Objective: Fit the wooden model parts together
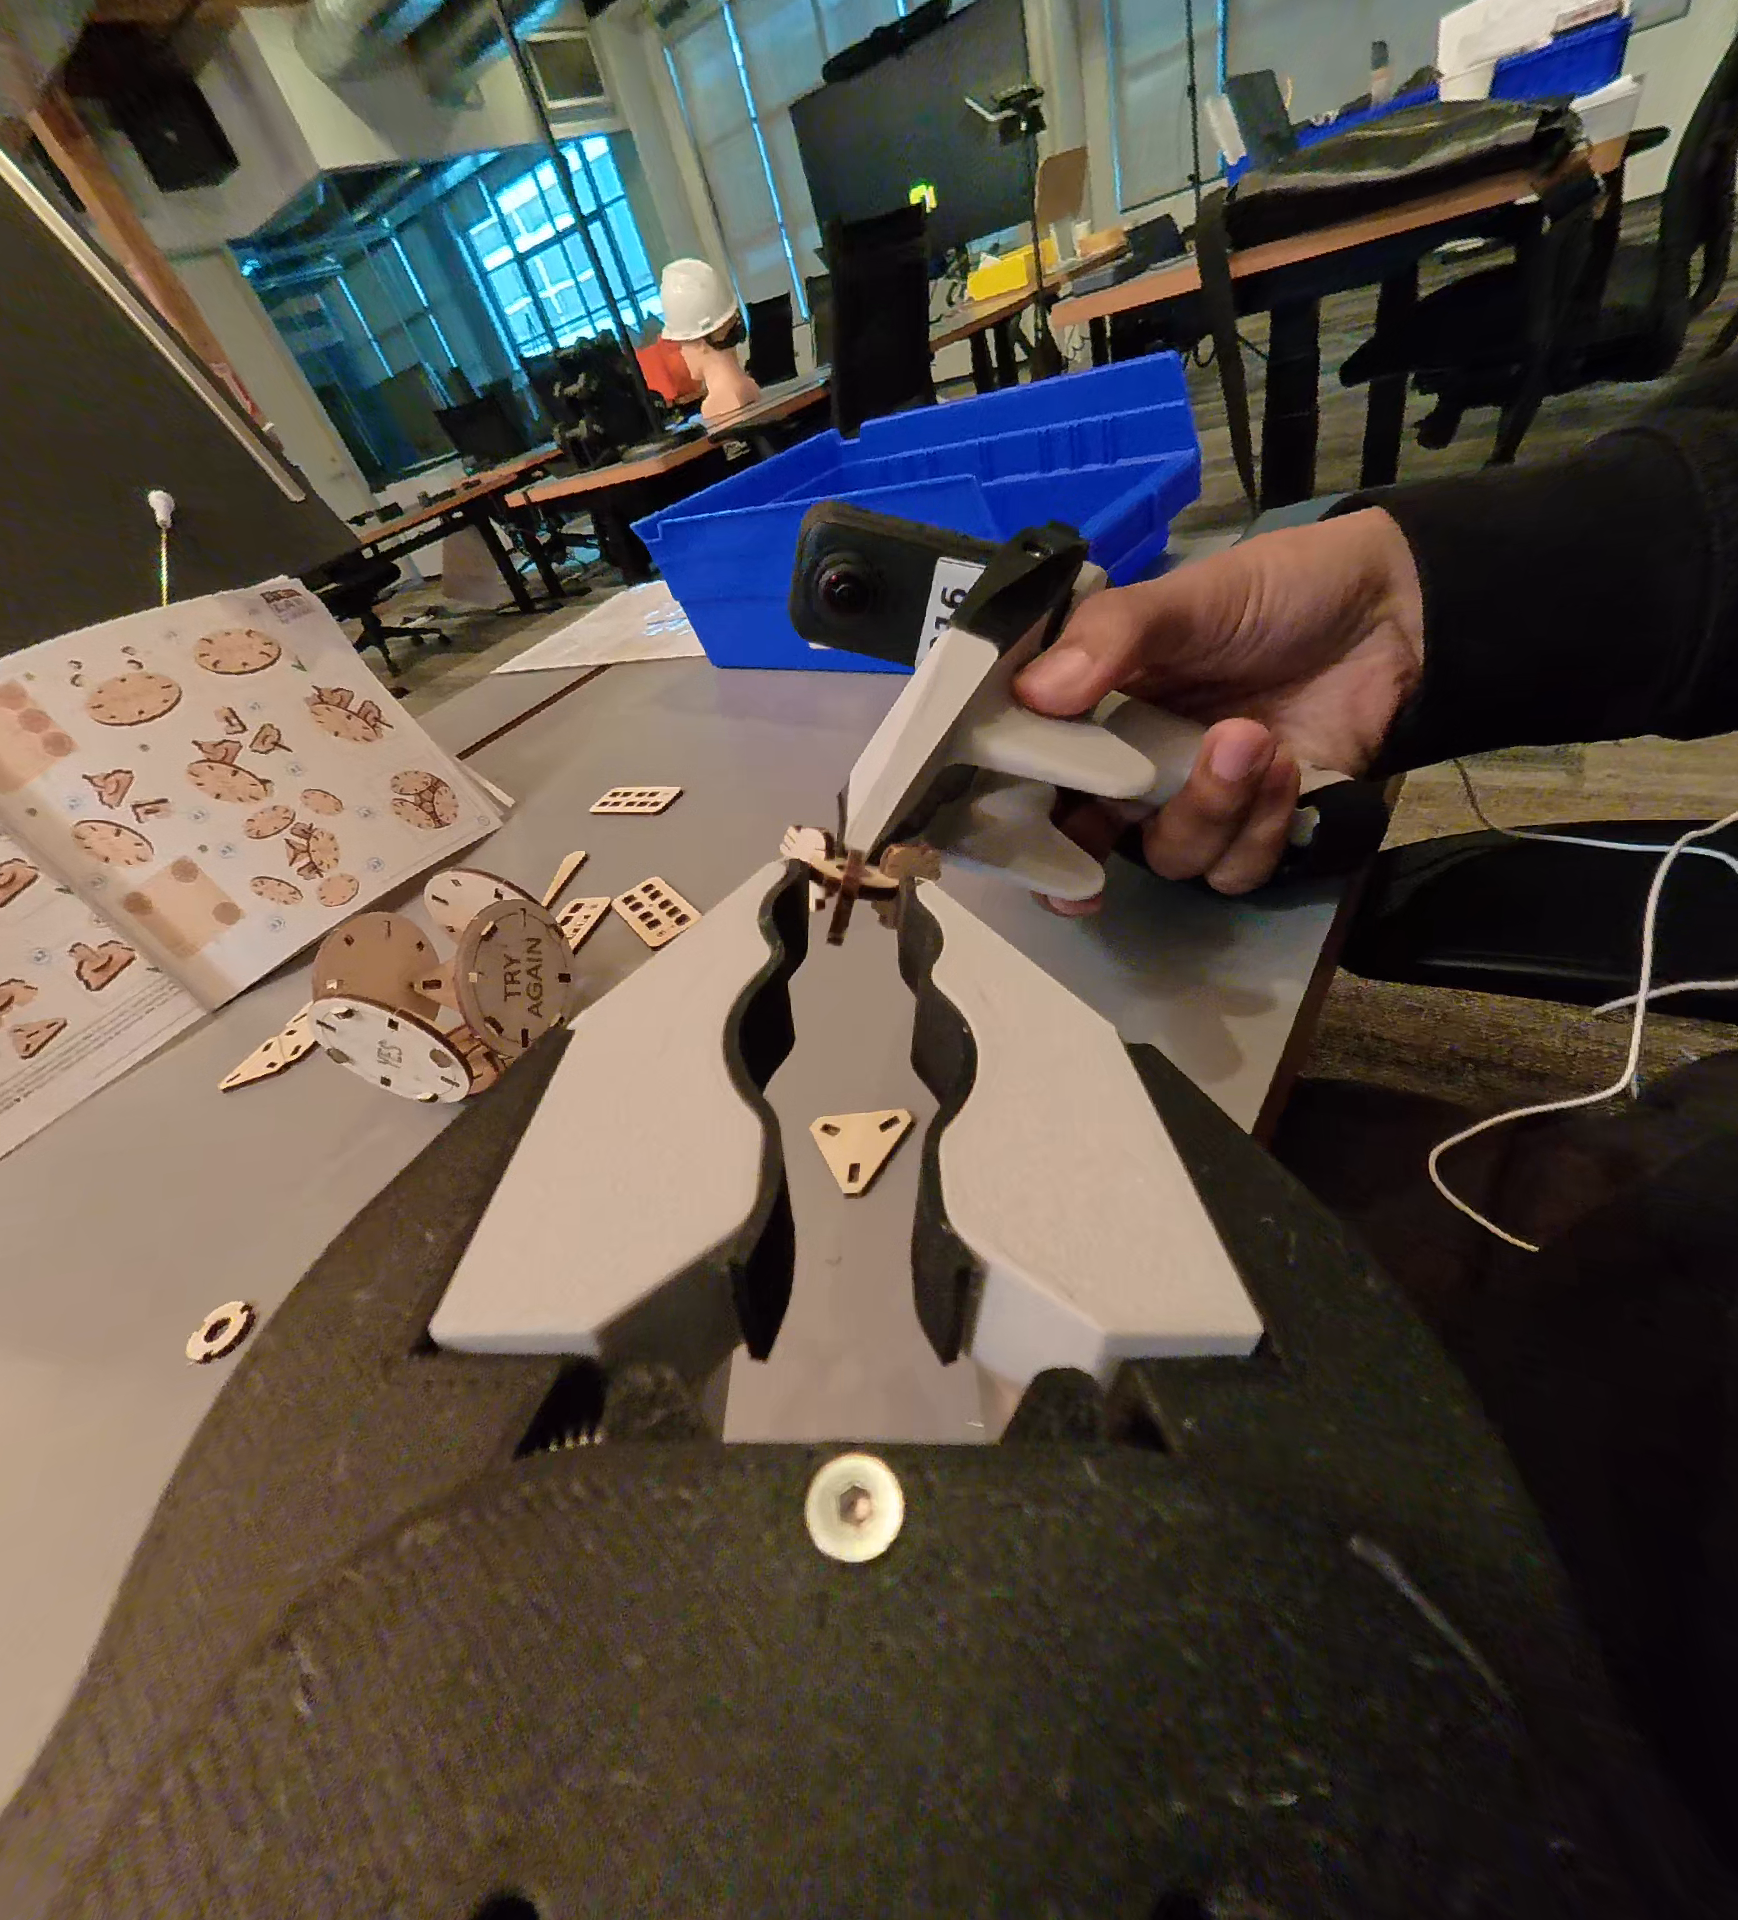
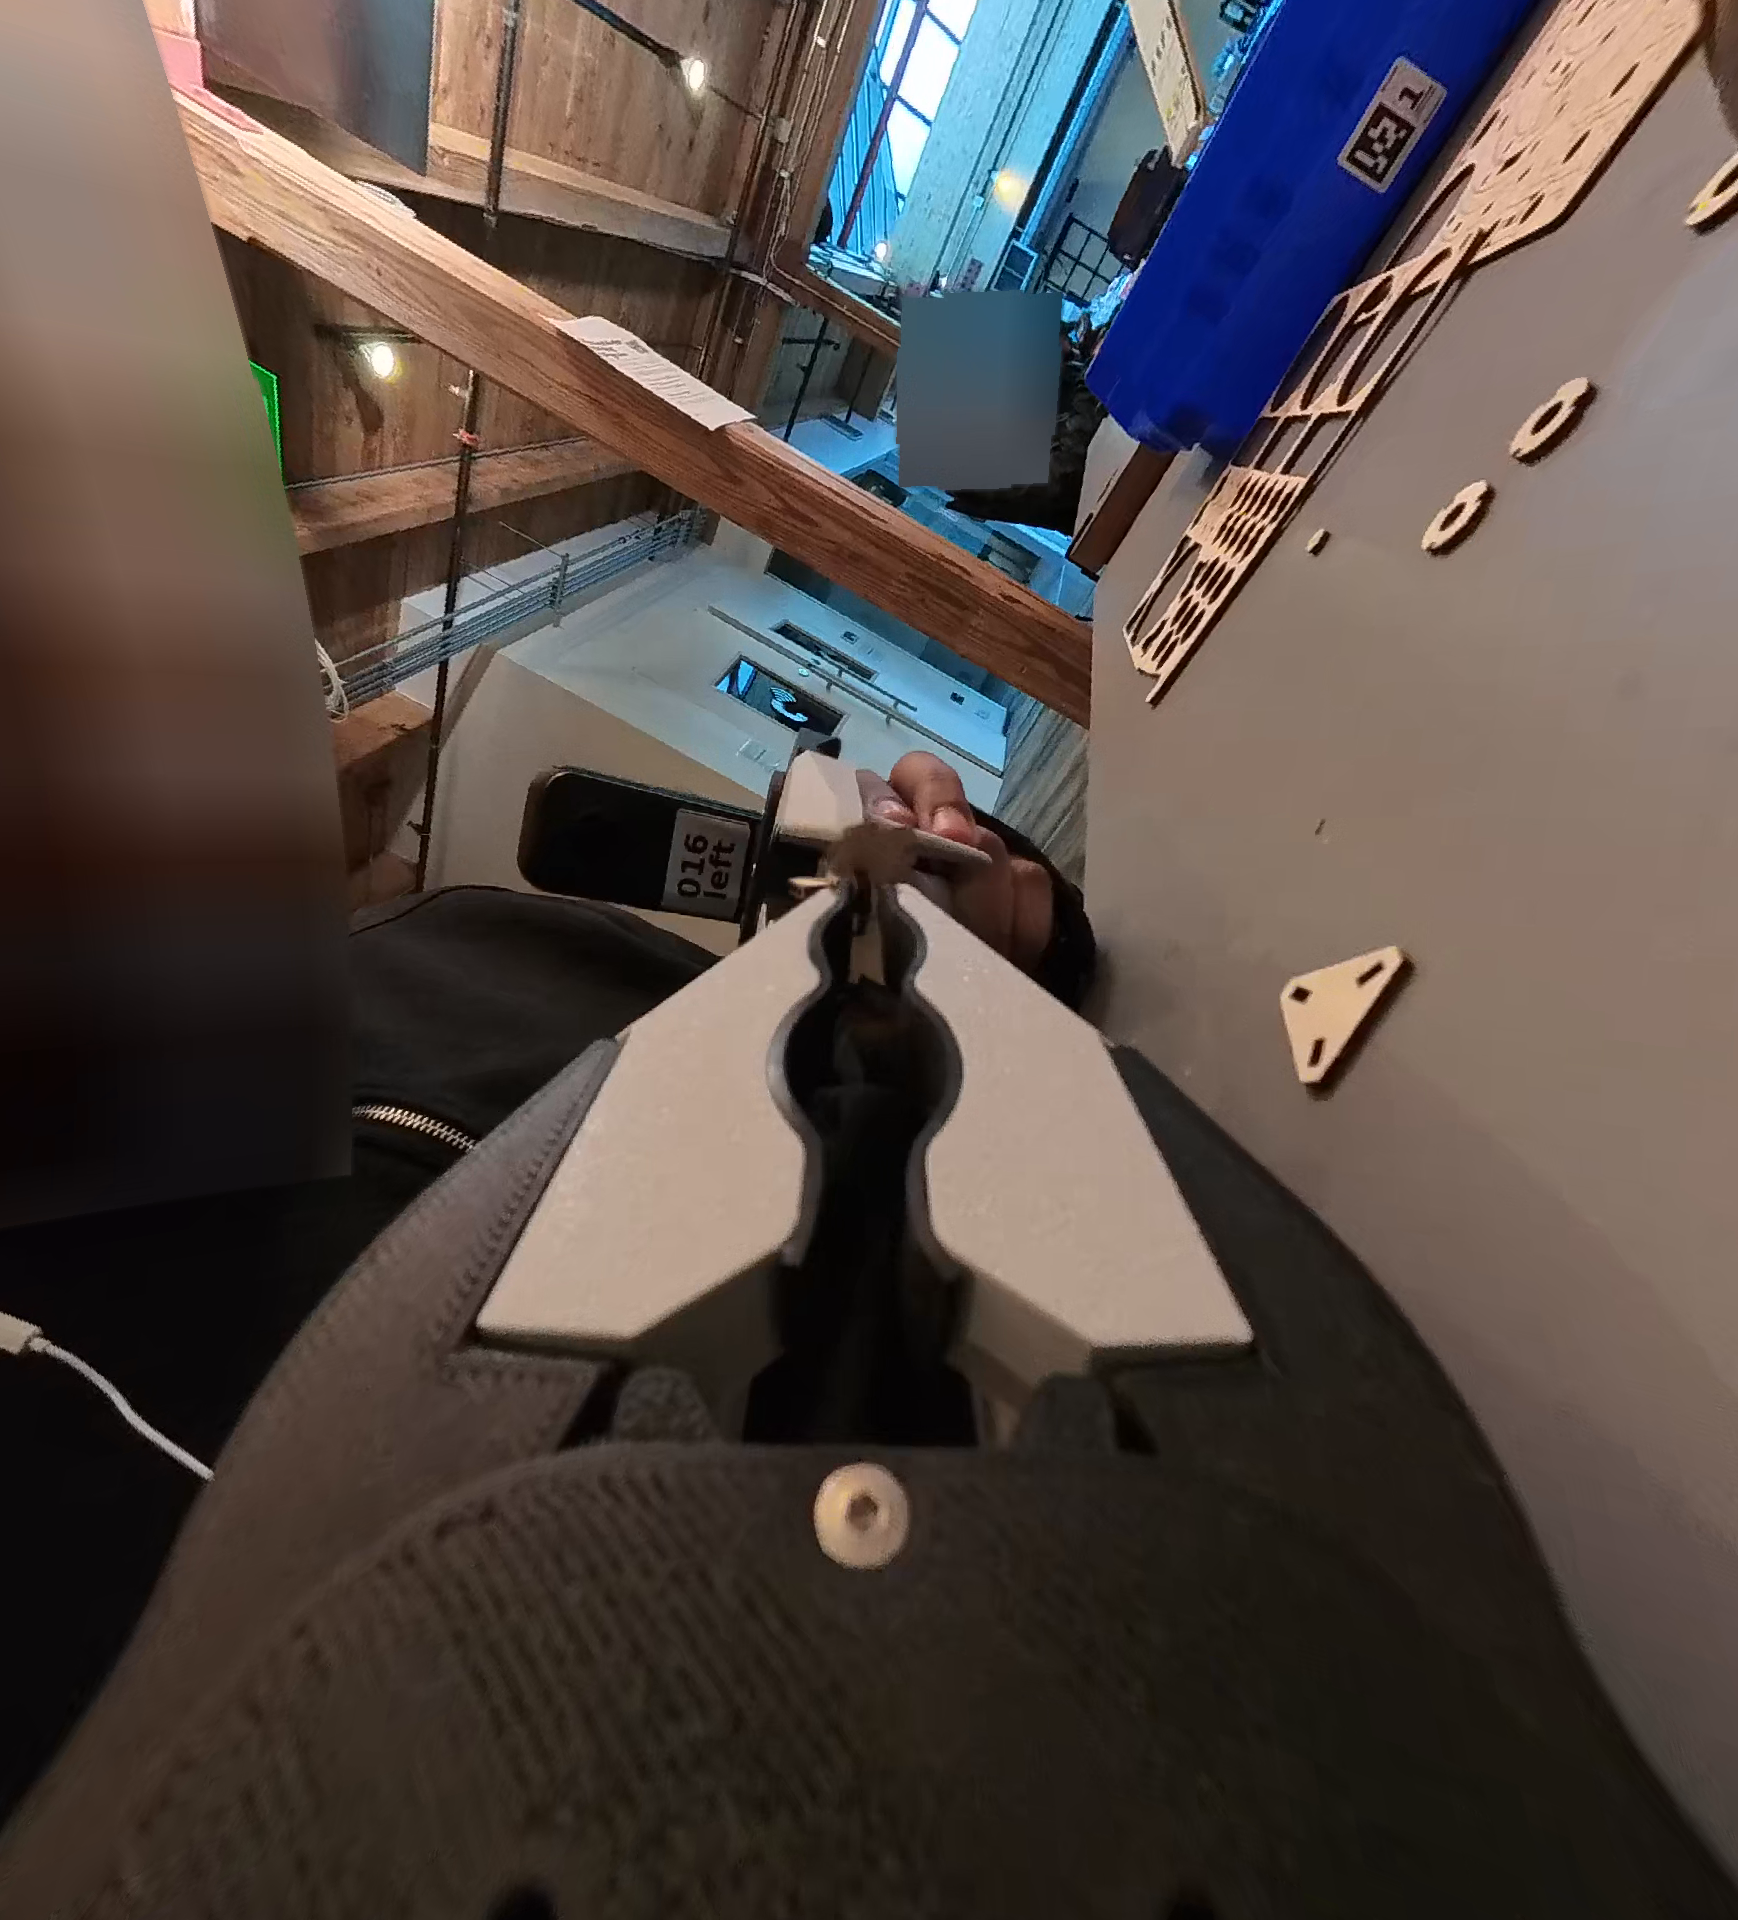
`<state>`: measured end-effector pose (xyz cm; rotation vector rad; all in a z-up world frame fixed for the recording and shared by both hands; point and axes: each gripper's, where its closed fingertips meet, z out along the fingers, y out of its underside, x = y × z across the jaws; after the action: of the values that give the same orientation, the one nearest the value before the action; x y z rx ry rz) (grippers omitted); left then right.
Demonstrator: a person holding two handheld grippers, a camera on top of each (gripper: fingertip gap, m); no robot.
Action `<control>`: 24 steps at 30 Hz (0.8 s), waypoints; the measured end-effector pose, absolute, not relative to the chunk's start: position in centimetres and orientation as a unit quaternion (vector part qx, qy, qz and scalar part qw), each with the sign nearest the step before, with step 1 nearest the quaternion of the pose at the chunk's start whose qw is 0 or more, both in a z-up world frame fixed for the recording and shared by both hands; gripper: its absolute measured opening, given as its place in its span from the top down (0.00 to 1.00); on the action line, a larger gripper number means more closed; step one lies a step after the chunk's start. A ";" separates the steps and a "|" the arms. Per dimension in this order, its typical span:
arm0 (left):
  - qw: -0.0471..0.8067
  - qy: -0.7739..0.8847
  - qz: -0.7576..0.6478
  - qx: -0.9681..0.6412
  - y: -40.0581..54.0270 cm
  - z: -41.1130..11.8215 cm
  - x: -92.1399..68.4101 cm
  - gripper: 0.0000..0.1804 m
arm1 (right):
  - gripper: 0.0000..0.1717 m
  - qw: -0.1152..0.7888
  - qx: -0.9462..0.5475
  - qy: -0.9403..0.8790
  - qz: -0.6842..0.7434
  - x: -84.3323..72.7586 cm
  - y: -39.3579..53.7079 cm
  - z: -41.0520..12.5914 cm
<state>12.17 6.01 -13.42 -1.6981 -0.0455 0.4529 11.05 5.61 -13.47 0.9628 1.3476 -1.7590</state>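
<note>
Grey table in an open office, with a blue bin at the back, an instruction booklet on my left and a half-built drum of wooden discs lying beside it. The bit that matters is right at the tips. My left claw is part-way closed, with a little round wooden piece pinched between its two tips. It lies roughly flat and bridges the gap, held up off the table. A thin dark wooden strip stands roughly upright through that piece, so its long axis runs crosswise to the disc and it pokes down between my left fingers. My right claw slants in from the upper right, pointing down and to the left. It's closed nearly all the way on the strip's top end, directly above the left tips. So both claws meet on the same little cluster and neither one is nearer than the other. A loose wooden triangle lies on the table below the left fingers, not touched by anything.
</note>
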 end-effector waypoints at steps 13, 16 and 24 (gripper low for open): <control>0.626 -0.061 0.158 -0.761 5.2 -14.0 11.2 0.90 | 1.00 0.352 0.396 0.536 -0.657 10.2 6.3 -14.4; 0.619 -0.080 0.142 -0.769 4.4 -14.3 10.6 0.89 | 1.00 0.322 0.410 0.561 -0.643 9.9 6.7 -15.2; 0.576 -0.200 0.046 -0.792 0.6 -17.8 8.7 0.88 | 0.98 0.221 0.418 0.636 -0.610 9.3 7.4 -16.2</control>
<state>8.74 0.56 -17.76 -1.8535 -0.4672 0.1086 9.30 7.41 -16.21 1.1558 1.7577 -1.6850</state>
